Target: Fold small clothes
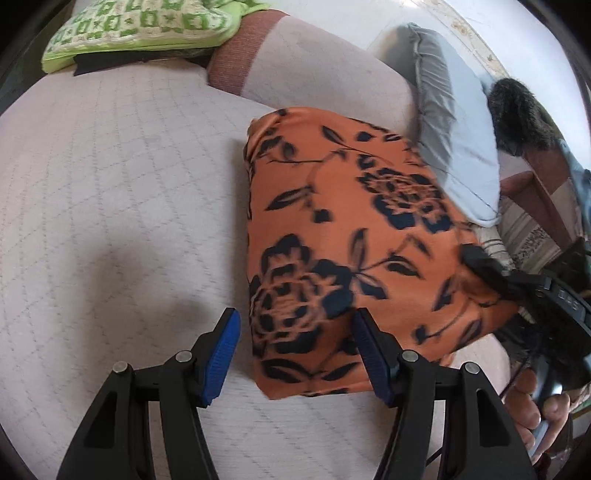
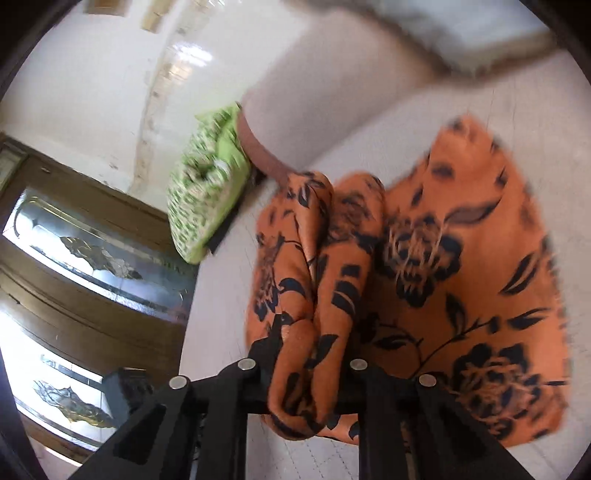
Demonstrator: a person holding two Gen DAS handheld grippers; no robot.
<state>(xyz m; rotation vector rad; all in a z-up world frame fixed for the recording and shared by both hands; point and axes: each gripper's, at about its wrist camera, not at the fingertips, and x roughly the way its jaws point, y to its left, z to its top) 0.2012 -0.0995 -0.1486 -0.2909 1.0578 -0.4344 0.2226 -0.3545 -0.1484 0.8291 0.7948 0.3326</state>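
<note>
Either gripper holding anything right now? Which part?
Right gripper is shut on a bunched fold at the edge of the orange floral cloth. Left gripper is open, holding nothing.

A big bed with a pale quilted cover carries everything. An orange cloth with dark flowers lies on it. A green and white pillow sits far left, a grey pillow far right.

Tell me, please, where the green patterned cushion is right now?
In the left wrist view the green cushion lies at the top left, at the far end of the mattress, beside the bolster.
</note>
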